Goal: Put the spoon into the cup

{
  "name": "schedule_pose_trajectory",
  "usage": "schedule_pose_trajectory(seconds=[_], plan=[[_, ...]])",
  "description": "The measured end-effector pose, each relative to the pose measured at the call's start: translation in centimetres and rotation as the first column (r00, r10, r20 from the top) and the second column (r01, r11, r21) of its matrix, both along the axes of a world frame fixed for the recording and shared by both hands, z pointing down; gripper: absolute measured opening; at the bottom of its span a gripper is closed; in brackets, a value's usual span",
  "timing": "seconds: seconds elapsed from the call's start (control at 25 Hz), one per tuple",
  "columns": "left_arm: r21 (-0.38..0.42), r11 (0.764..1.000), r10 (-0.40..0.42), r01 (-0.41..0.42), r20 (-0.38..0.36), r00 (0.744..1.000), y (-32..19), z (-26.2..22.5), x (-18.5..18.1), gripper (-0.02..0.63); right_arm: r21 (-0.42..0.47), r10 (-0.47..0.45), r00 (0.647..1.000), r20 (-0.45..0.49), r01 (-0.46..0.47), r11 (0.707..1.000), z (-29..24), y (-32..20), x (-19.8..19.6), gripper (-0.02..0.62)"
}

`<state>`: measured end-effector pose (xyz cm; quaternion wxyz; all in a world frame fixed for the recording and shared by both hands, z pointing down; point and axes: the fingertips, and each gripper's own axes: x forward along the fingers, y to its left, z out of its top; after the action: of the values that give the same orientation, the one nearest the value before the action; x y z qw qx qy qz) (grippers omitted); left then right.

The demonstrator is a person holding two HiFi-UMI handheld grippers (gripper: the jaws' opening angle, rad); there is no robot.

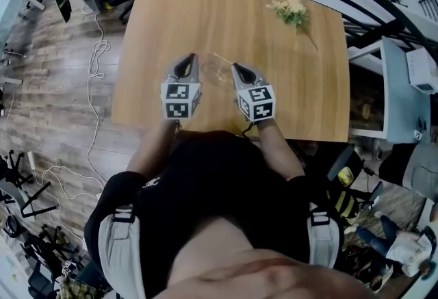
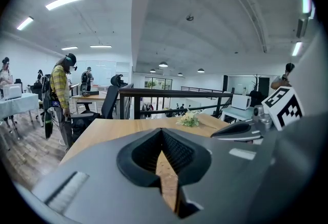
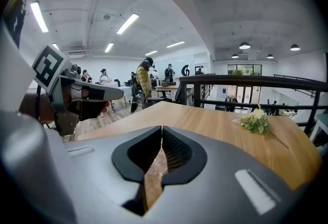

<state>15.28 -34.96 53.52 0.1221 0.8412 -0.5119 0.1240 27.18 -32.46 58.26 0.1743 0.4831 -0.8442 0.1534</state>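
A clear glass cup (image 1: 213, 72) stands on the wooden table (image 1: 287, 85), near its front edge. A thin pale stick (image 1: 220, 58), apparently the spoon, slants from the cup toward the far side; whether it rests inside I cannot tell. My left gripper (image 1: 191, 59) hangs just left of the cup, and my right gripper (image 1: 237, 68) just right of it. In the left gripper view the left gripper (image 2: 162, 138) is shut with nothing between its pads. The right gripper (image 3: 161, 136) is shut too, and a glint of glass (image 3: 154, 164) shows below its jaws.
A small bunch of pale flowers (image 1: 291, 10) lies at the table's far right. A dark railing (image 2: 174, 95) runs beyond the far edge. Cables (image 1: 96, 58) trail on the floor to the left. People stand by desks (image 3: 143, 82) farther off.
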Motion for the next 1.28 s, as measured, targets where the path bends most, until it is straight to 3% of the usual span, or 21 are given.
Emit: schedule_pose_trajectory(seconds=[0.2, 0.6, 1.28], plan=[[-0.015, 1.000, -0.013, 0.013, 0.008, 1.000, -0.1, 0.7, -0.6, 0.012, -0.088, -0.038, 0.999, 0.038, 0.041, 0.995, 2.0, -0.1, -0.5, 0.006], [-0.026, 0.999, -0.036, 0.037, 0.019, 0.999, -0.7, 1.3, -1.8, 0.012, -0.147, -0.157, 0.986, -0.063, 0.147, 0.978, 4.8, -0.7, -3.0, 0.008], [-0.037, 0.997, -0.072, 0.073, 0.038, 0.997, -0.9, 1.7, -4.0, 0.011, -0.217, -0.141, 0.984, -0.105, 0.116, 0.969, 9.1, -3.3, -5.2, 0.008]])
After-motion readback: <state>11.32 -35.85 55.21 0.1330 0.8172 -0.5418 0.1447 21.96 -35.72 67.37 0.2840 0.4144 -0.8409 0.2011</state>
